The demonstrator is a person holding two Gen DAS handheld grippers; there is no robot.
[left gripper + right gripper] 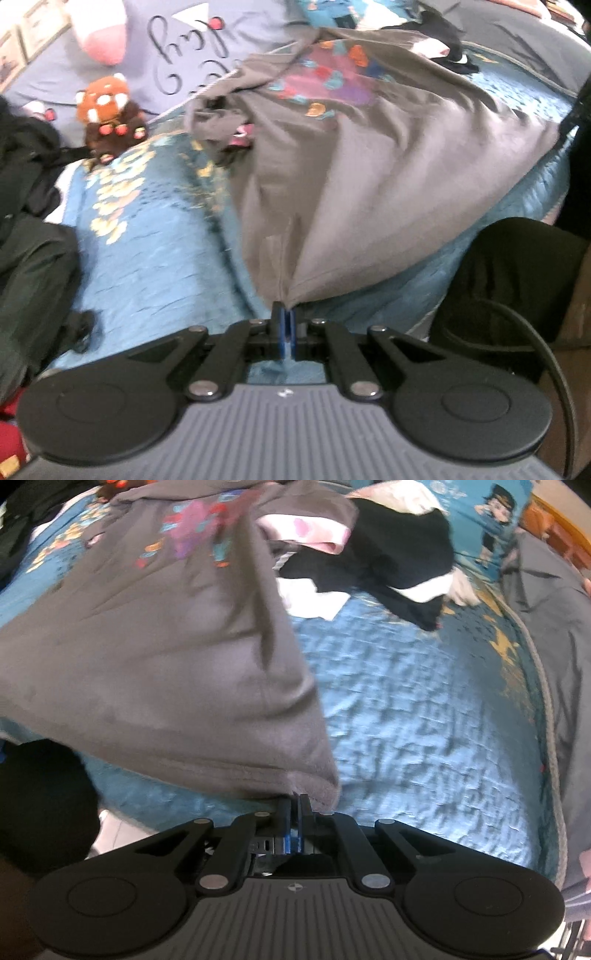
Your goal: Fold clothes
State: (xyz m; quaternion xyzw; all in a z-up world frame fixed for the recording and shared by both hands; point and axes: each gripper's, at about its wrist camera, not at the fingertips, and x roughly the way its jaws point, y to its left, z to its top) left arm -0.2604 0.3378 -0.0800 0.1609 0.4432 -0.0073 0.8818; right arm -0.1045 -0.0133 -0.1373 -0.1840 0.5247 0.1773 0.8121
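Both grippers clenched on the grey shirt [369,177]: left gripper [285,317] pinches one hem corner, right gripper [295,805] the other, cloth stretching away toward twelve o'clock over the blue quilt [406,720]. Best keep the hem taut and level. A plush toy [107,110] sits at ten o'clock, dark clothes [399,554] at one.

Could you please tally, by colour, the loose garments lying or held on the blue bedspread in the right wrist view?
Grey: 1, the grey T-shirt, held by the right tongs
Black: 1, the black garment
Pink: 1, the pink garment
White: 1, the white cloth
Total: 4
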